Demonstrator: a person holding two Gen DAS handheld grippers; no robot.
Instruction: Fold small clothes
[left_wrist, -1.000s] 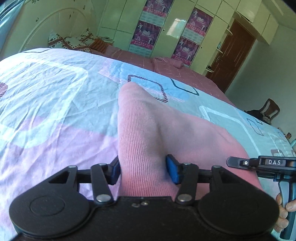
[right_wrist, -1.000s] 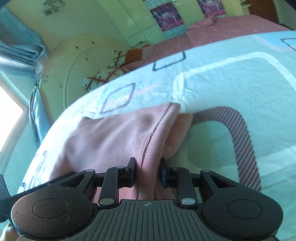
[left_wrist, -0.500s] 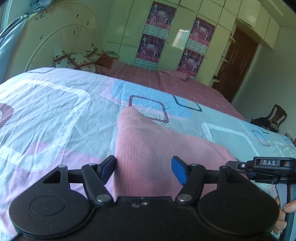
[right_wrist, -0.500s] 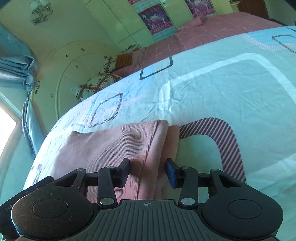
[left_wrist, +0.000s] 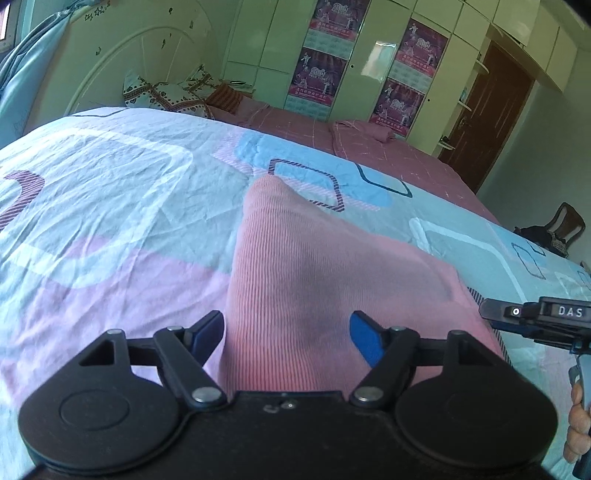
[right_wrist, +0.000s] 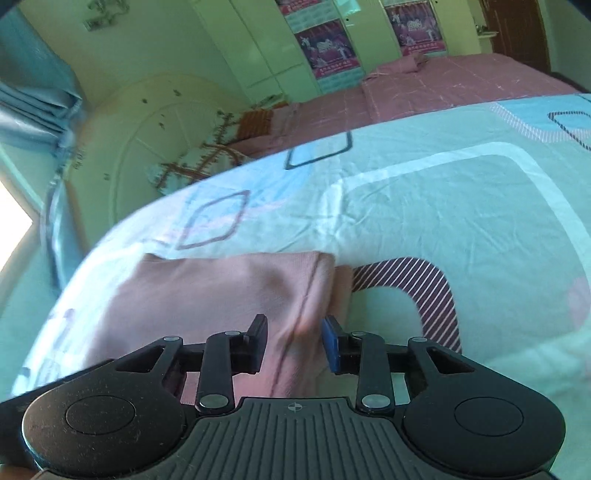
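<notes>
A pink ribbed garment (left_wrist: 317, 280) lies folded flat on the patterned bedsheet (left_wrist: 110, 206). My left gripper (left_wrist: 286, 334) is open, its blue pads apart on either side of the garment's near edge. In the right wrist view the same garment (right_wrist: 229, 291) lies with its folded edge to the right. My right gripper (right_wrist: 293, 343) is open above that near edge, holding nothing. The right gripper's body also shows at the right edge of the left wrist view (left_wrist: 543, 321).
Patterned pillows (left_wrist: 166, 96) lie at the white headboard (left_wrist: 110, 70). A pink bedspread (left_wrist: 369, 147) covers the far side. Wardrobes with posters (left_wrist: 325, 74) and a brown door (left_wrist: 495, 122) stand behind. A chair (left_wrist: 565, 229) is at far right.
Both grippers were shut on the pink garment and have opened, letting it drop flat onto the sheet. Both have pulled back slightly.
</notes>
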